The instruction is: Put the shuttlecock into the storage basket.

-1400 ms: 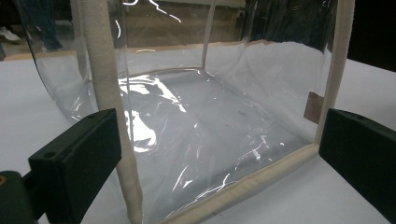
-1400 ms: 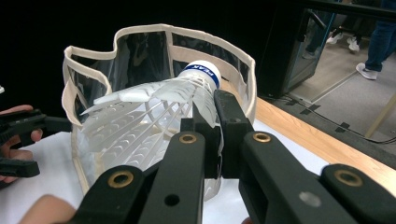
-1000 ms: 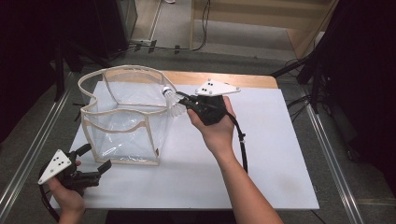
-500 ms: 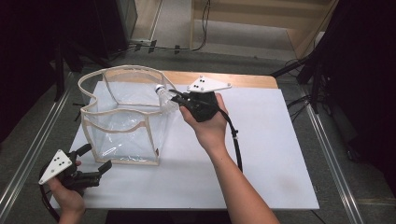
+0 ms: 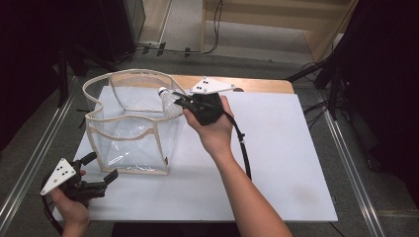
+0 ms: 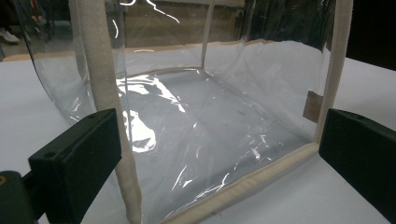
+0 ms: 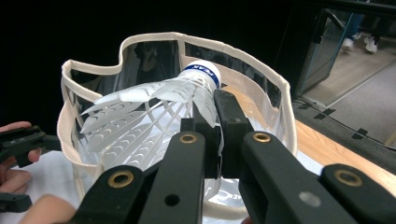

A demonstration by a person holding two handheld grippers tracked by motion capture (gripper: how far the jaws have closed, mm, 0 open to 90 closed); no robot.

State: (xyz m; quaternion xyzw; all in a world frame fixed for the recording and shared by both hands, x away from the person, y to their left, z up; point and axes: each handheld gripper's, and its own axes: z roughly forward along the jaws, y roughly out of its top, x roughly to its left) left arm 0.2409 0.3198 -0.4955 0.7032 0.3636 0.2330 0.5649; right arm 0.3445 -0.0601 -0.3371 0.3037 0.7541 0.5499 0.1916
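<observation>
My right claw (image 5: 179,100) is clenched on a shuttlecock (image 5: 168,100), and in the right gripper view the jaws pinch the skirt just below the cork (image 7: 201,73), feathers (image 7: 135,116) fanning toward the lower left of the frame. In the high view the shuttlecock sits just left of centre in the upper half, poised at the right-hand rim of the clear bag (image 5: 129,126), cork pointing up and left over the opening. The bag is a transparent, cream-trimmed tote standing open on the white tabletop (image 5: 276,163). My left claw (image 5: 101,170) rests at the lower left of the high view with jaws spread and nothing between them; in the left gripper view its two black jaws frame the bag's near corner seam (image 6: 100,84) without touching it. I judge the step in hand to be carrying the shuttlecock over the bag to drop it in. The next move calls for me to push the right claw a little further left past the rim, so the cork is clear of the trim, then release; the soft wall could fold if I brush it, so the left claw may need to steady that near corner.
</observation>
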